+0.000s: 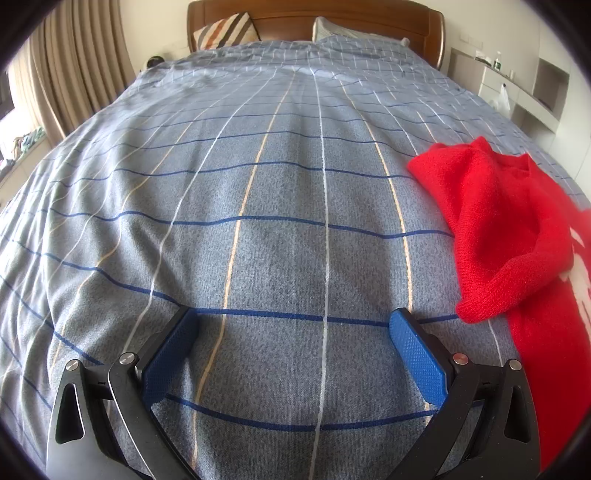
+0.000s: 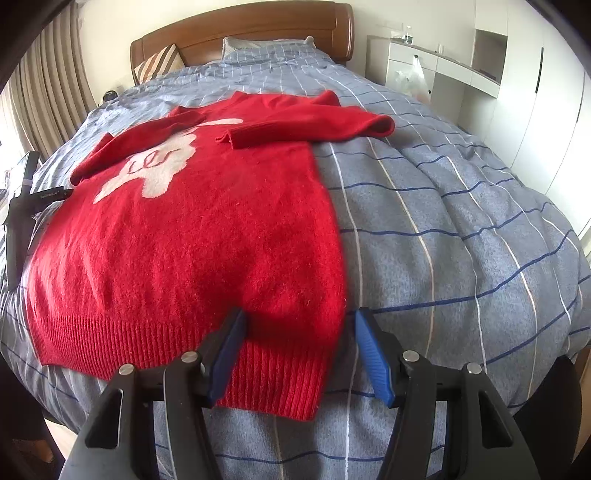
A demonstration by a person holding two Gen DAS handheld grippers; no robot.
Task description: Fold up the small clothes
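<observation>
A small red knitted sweater (image 2: 192, 236) with a white figure on its chest lies flat on the bed, both sleeves folded in across the chest. My right gripper (image 2: 299, 321) is open; its jaws straddle the lower right corner of the sweater at the ribbed hem. In the left wrist view the sweater's left sleeve and side (image 1: 509, 229) lie at the right edge. My left gripper (image 1: 291, 321) is open and empty over bare cover, left of the sweater. It also shows as a black shape at the left edge of the right wrist view (image 2: 22, 214).
The bed has a blue-grey checked cover (image 1: 258, 184), pillows (image 1: 225, 31) and a wooden headboard (image 2: 243, 26) at the far end. Curtains (image 1: 74, 74) hang on the left. White cabinets (image 2: 517, 92) and a plastic bag (image 2: 413, 81) stand on the right.
</observation>
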